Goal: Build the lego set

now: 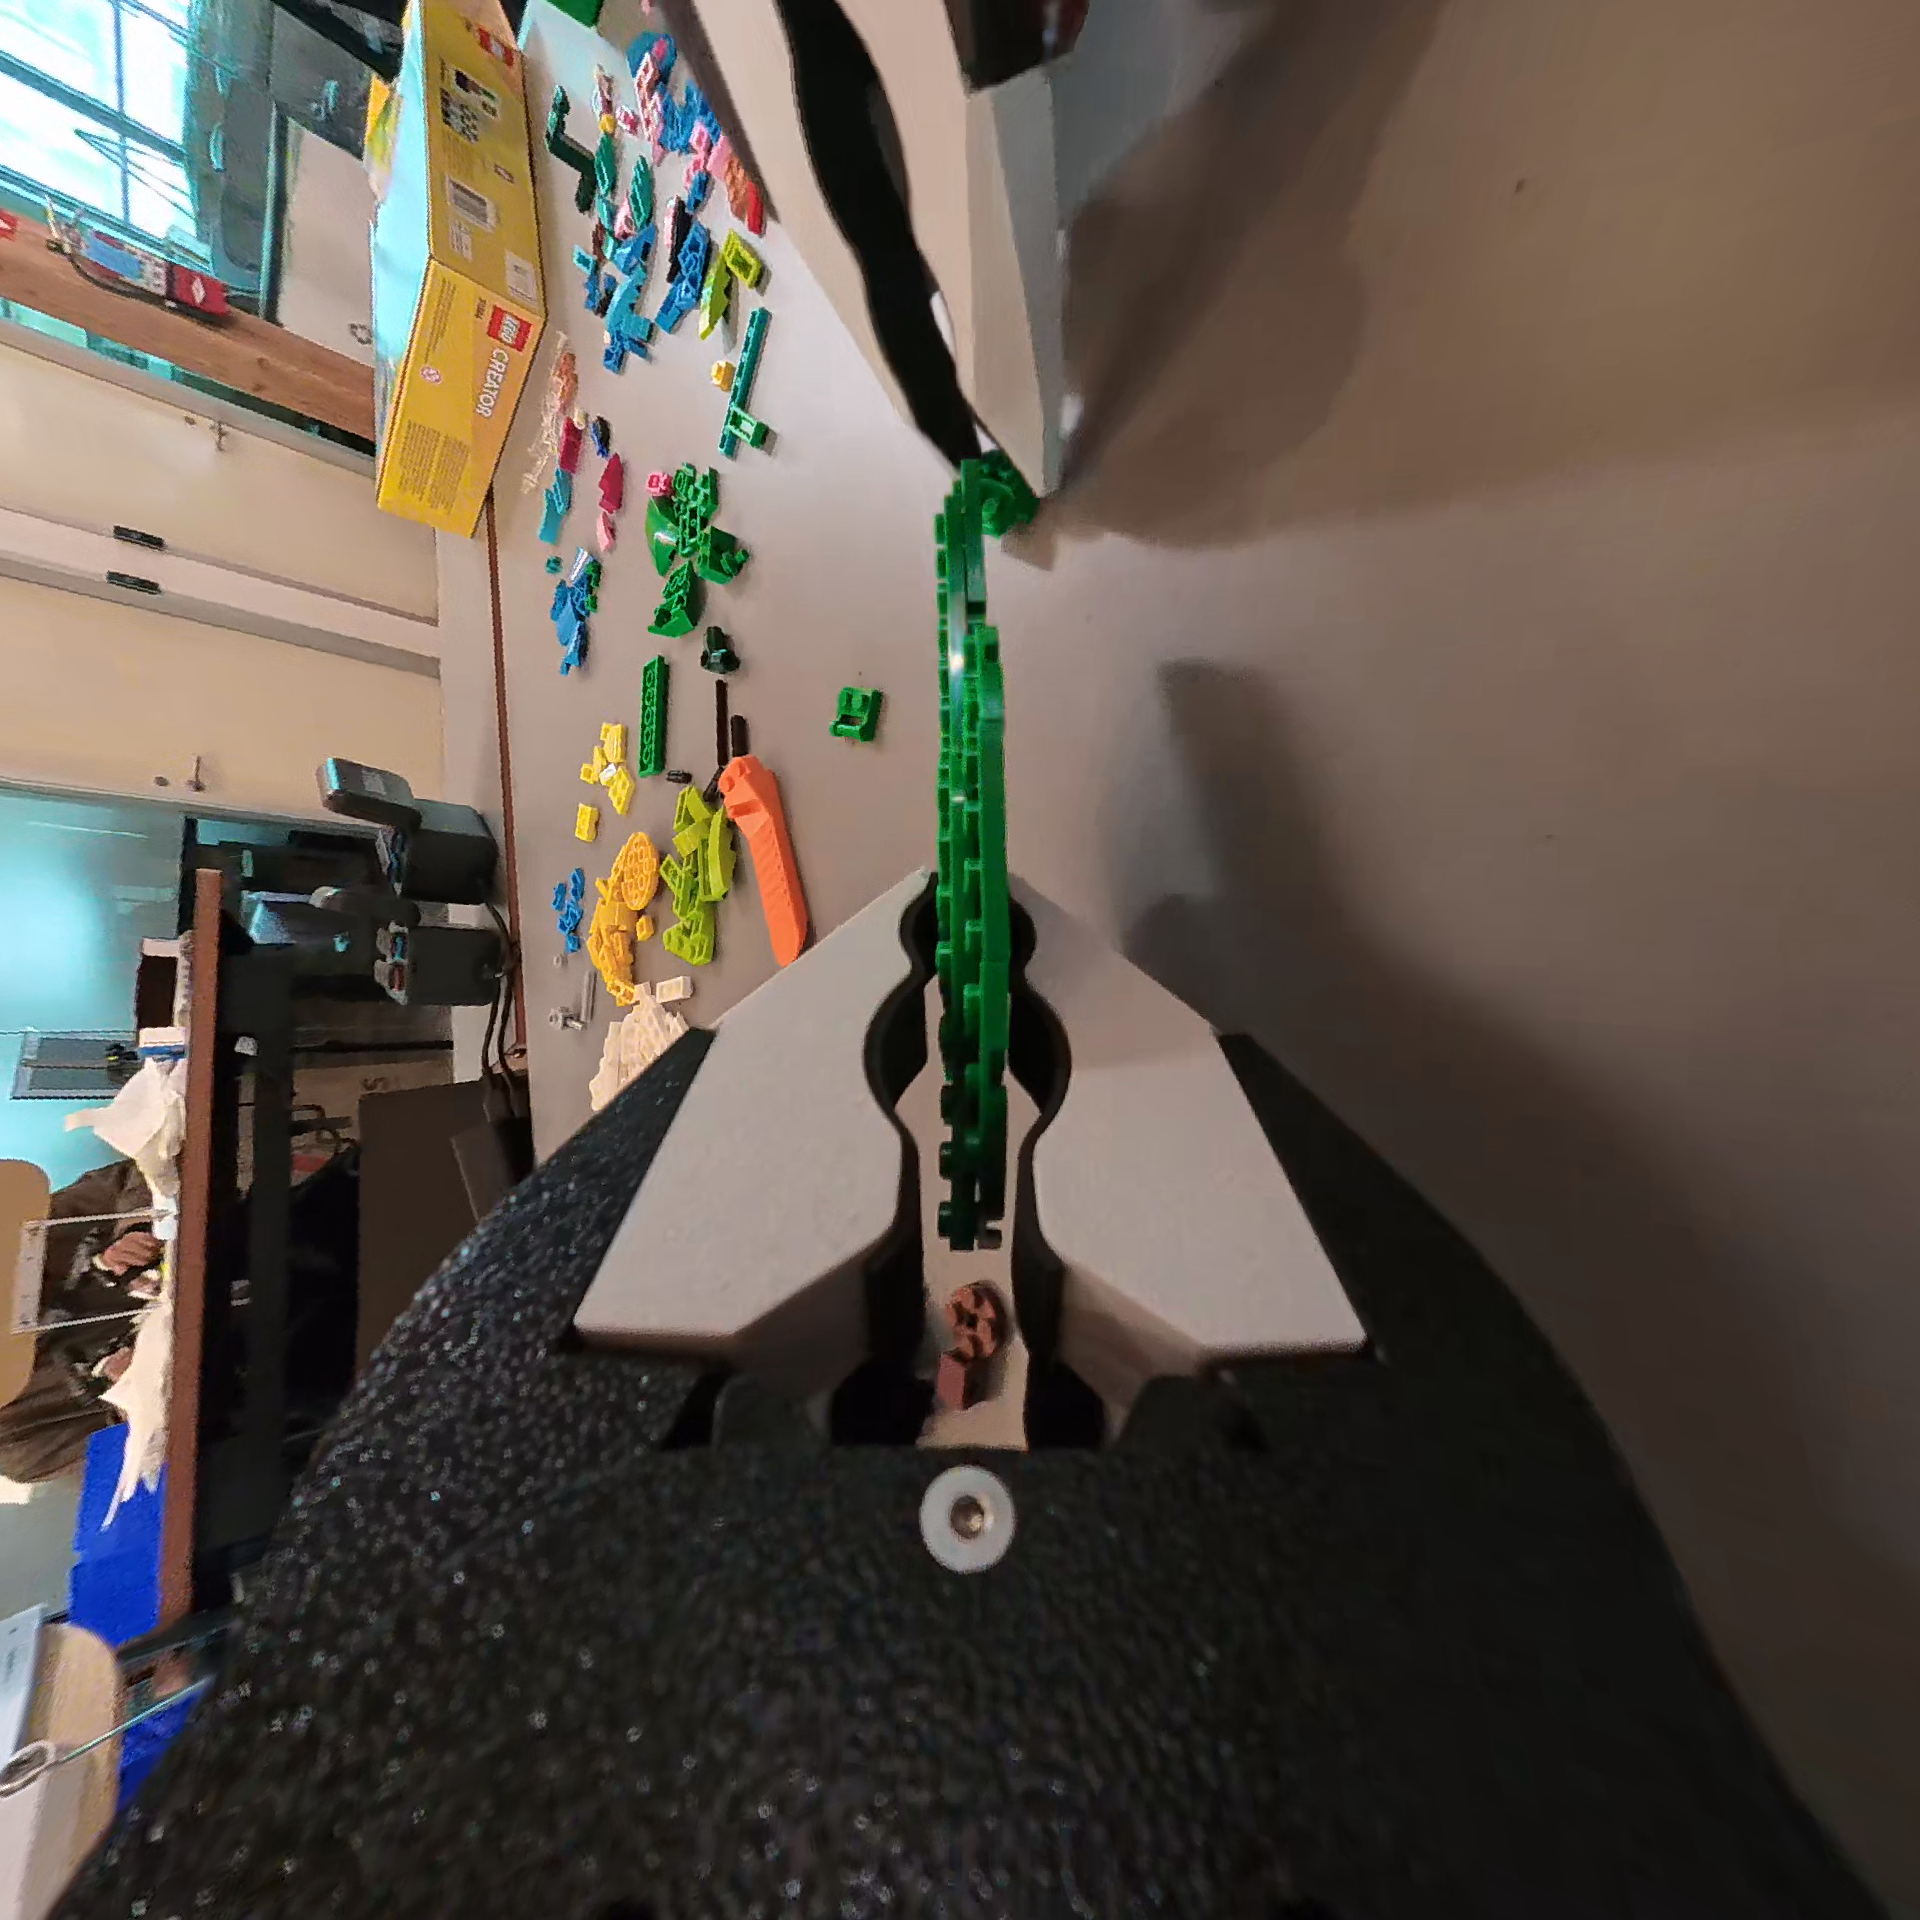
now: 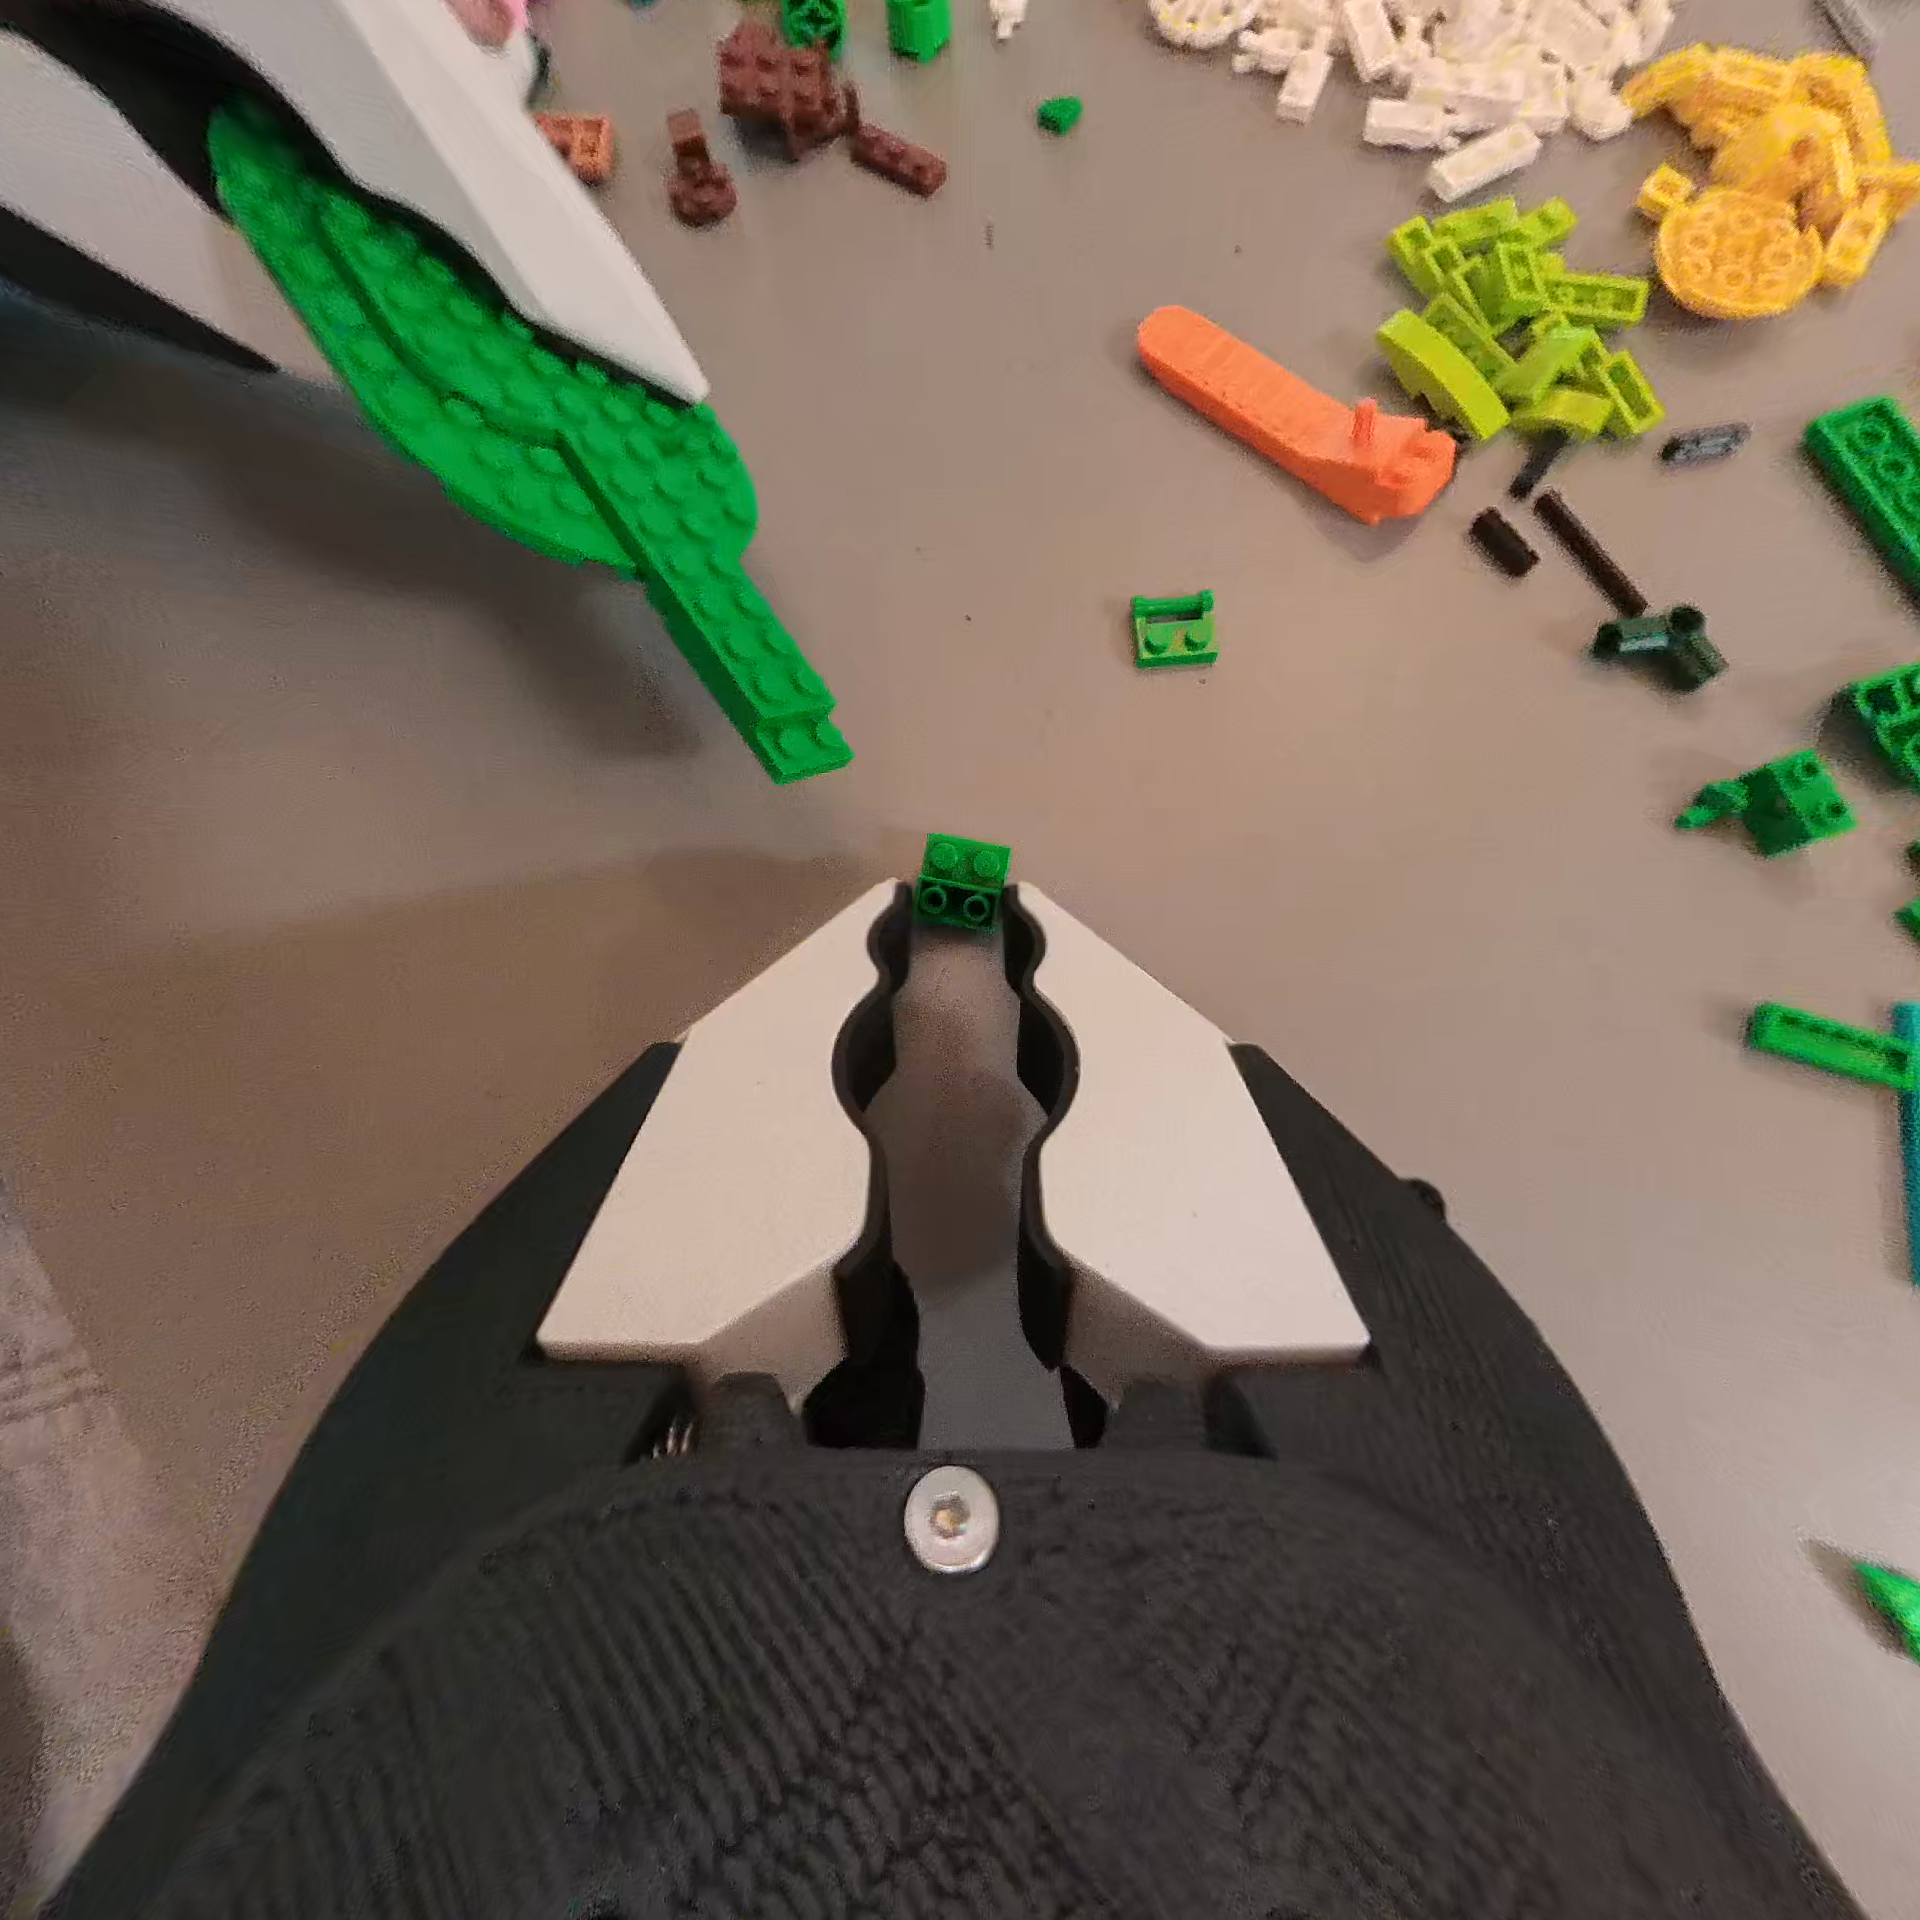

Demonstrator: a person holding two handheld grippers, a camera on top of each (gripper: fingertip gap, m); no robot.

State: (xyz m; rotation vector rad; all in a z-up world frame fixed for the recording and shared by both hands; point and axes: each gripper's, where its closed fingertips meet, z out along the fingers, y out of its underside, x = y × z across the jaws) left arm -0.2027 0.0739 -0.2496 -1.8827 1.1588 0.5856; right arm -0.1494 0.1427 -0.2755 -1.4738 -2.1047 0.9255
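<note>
My left gripper [image 1: 972, 904] is shut on a flat green plate assembly [image 1: 971, 790], seen edge-on between its pads. The same assembly [image 2: 520, 416] shows in the right wrist view, held in the air by the left gripper's white fingers [image 2: 499, 208], with a narrow green strip jutting toward my right gripper. My right gripper [image 2: 961, 894] is shut on a small green bracket brick [image 2: 961, 891] at its fingertips, just short of the strip's end. In the left wrist view that small brick [image 1: 1003, 488] sits at the tips of the right gripper's fingers [image 1: 1023, 343], at the far end of the assembly.
On the grey table [image 2: 1039, 436] lie an orange brick separator [image 2: 1288, 416], a small green clip plate [image 2: 1174, 631], lime pieces [image 2: 1507, 322], yellow pieces [image 2: 1756, 177], white pieces [image 2: 1434, 73], brown bricks [image 2: 790, 94] and green parts [image 2: 1777, 800]. A yellow box [image 1: 457, 270] lies at the table's far end.
</note>
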